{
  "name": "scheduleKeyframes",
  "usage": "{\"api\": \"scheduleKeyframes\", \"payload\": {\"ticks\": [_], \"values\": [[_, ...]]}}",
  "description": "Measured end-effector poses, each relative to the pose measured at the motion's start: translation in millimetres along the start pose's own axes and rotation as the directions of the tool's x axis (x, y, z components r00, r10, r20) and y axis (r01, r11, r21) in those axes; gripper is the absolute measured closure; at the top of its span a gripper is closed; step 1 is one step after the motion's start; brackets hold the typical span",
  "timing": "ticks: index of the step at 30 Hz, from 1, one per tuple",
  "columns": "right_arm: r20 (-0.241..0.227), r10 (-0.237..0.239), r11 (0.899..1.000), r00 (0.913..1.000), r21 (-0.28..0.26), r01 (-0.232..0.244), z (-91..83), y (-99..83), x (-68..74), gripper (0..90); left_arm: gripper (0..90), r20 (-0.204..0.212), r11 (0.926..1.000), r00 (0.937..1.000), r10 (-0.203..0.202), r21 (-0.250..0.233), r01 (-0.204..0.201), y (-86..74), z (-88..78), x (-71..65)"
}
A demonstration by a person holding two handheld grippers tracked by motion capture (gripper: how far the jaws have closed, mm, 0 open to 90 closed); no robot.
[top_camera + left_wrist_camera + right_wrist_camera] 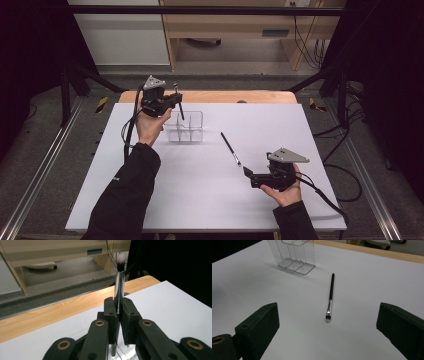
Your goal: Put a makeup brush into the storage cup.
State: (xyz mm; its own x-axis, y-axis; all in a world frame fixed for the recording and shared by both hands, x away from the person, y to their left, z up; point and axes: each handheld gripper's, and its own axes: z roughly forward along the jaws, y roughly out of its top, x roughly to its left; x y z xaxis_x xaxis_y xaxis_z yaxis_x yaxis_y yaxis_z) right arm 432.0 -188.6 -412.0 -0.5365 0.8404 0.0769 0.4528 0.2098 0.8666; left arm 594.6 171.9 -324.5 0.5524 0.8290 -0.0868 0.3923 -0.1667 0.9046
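Makeup brush (119, 287): chrome ferrule, black-and-white bristles. Flat brush (330, 298): black handle, silver ferrule. Organizer (294, 255): clear acrylic. Mat (200, 190): plain white. Table edge (210, 96): light wood grain.

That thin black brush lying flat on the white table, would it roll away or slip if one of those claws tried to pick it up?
The makeup brush looks slim and round-handled, so a sideways nudge would probably roll it. It lies flat on the white board, leaving little to get under, so pads might slip. Its shiny metal ferrule seems smooth. It likely weighs very little and stays stiff.
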Motion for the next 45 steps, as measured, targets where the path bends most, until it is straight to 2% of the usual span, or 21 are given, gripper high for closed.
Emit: {"api": "scheduleKeyframes", "payload": {"ticks": [21,45], "values": [[0.001,-0.003,1.000,1.0000,0.006,0.003,1.1,-0.5,0.5,5.2,83.3,-0.018,0.9988,0.9998,0.005,0.049,-0.004,-17.4,16.0,2.9],[0.001,-0.007,1.000,1.0000,0.015,0.007,3.3,-1.5,1.3,5.0,83.3,-0.015,0.9965,0.9999,0.003,0.084,-0.001,-42.5,27.6,3.5]]}}
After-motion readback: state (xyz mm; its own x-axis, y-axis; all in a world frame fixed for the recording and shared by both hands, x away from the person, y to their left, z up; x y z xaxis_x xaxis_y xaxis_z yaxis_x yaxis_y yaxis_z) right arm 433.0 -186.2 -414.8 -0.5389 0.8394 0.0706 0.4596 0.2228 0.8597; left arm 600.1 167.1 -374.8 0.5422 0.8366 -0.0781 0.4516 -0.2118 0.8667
